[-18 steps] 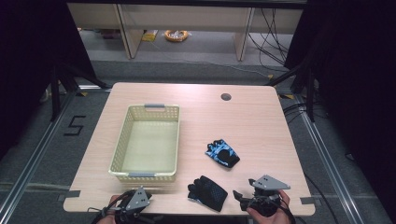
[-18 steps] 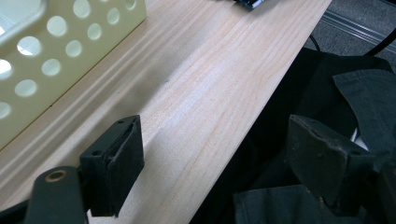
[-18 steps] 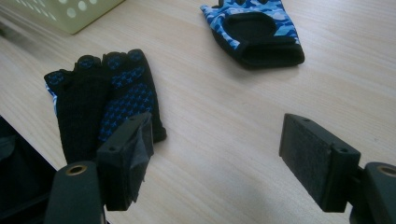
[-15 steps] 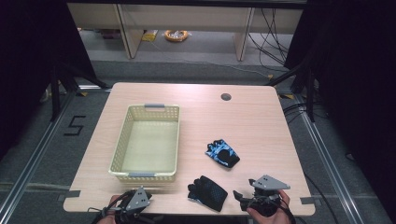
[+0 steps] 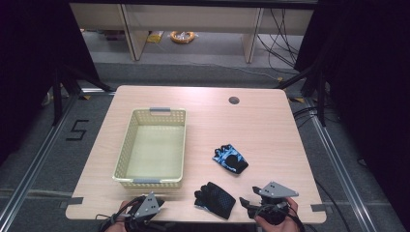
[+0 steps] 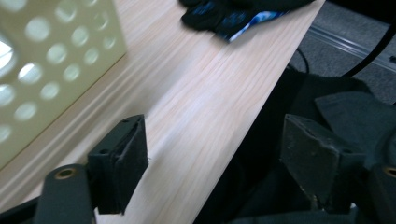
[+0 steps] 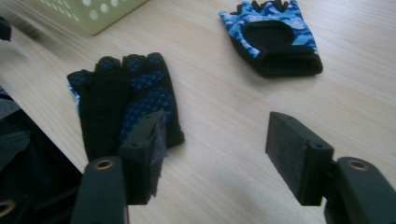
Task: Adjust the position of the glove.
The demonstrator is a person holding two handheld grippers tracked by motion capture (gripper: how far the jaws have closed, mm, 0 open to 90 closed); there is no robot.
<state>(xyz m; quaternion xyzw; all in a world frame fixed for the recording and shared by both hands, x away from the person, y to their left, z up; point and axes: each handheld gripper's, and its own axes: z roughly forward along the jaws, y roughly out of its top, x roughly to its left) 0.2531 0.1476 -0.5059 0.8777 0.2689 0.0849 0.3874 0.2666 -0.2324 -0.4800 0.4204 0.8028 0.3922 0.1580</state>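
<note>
High view: the desk [image 5: 270, 121] carries a cream perforated basket [image 5: 126, 150] at left centre. A blue-patterned glove [image 5: 230, 158] lies right of the basket, well apart from it. A black glove [image 5: 215, 199] lies nearer, close to the desk's near edge. The left claw [image 5: 157, 212] sits at the near edge, just near of the basket. The right claw [image 5: 247, 207] sits at the near edge, just right of the black glove, not touching it.

Left gripper view: the left claw [image 6: 212, 158] stands wide open with nothing between its jaws, over the desk's near edge. The basket wall [image 6: 56, 56] is at left; a glove [image 6: 224, 16] lies far ahead.

Right gripper view: the right claw [image 7: 217, 144] stands open and holds nothing. The black glove [image 7: 116, 102] lies flat beside its left jaw; the blue-patterned glove [image 7: 275, 37] lies farther off.
</note>
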